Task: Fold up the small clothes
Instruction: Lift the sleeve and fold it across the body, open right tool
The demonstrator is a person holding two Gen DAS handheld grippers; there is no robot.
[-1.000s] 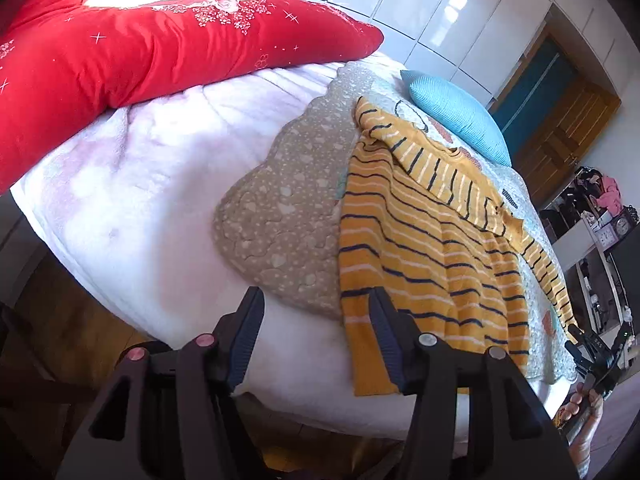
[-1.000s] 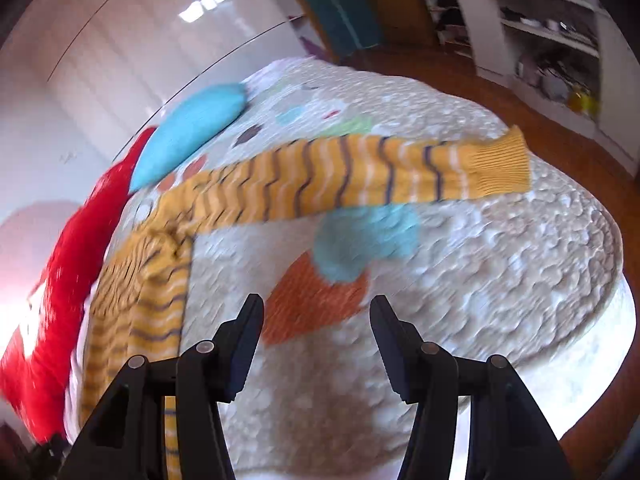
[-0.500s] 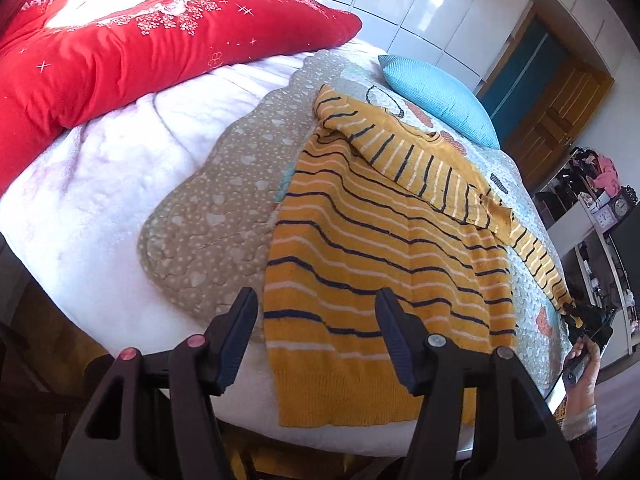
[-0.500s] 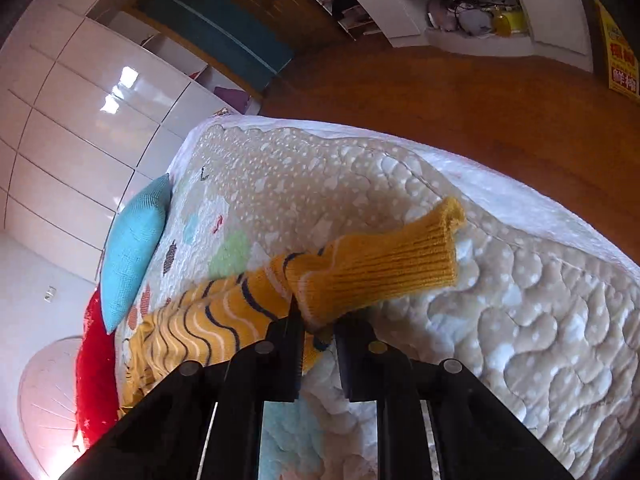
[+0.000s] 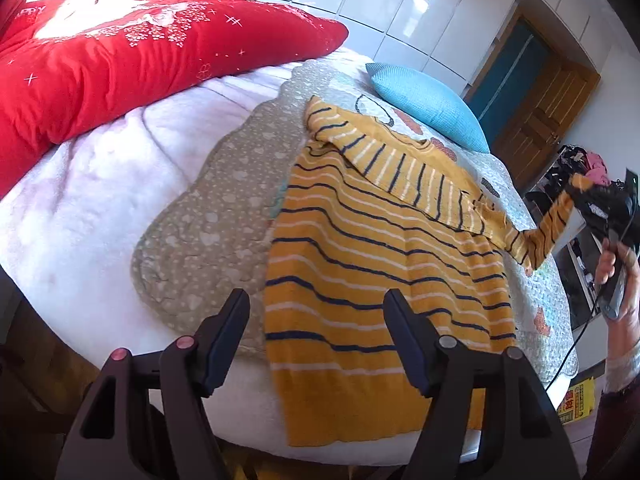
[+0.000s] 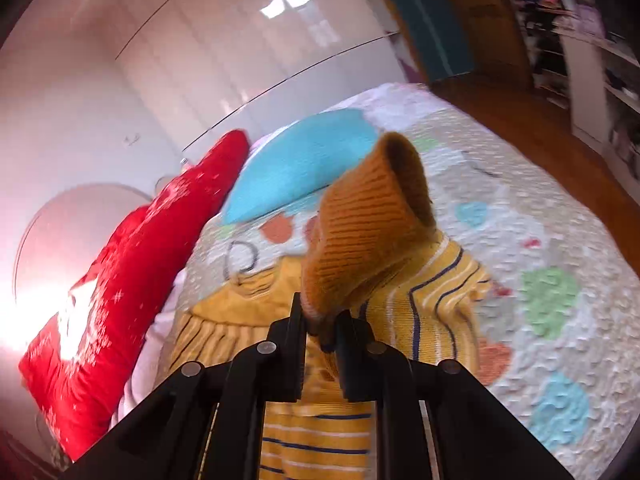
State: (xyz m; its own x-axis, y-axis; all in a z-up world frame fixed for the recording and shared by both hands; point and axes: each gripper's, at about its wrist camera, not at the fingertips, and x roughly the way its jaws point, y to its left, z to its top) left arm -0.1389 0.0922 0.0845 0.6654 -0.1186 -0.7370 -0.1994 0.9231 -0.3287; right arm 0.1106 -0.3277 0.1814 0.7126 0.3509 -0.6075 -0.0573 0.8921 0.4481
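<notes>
My right gripper (image 6: 322,334) pinches the striped sweater's (image 5: 372,264) cuff (image 6: 368,216), lifted at the bed's (image 5: 80,216) right side. My left gripper (image 5: 316,320) is opening above its near hem, nothing between the jaws

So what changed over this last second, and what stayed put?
The right gripper closed on the sweater's sleeve cuff and lifted it off the quilt, towards the sweater body. The left gripper, jaws opening and empty, edged over the hem. The sweater body, blue pillow and red duvet stayed.
</notes>
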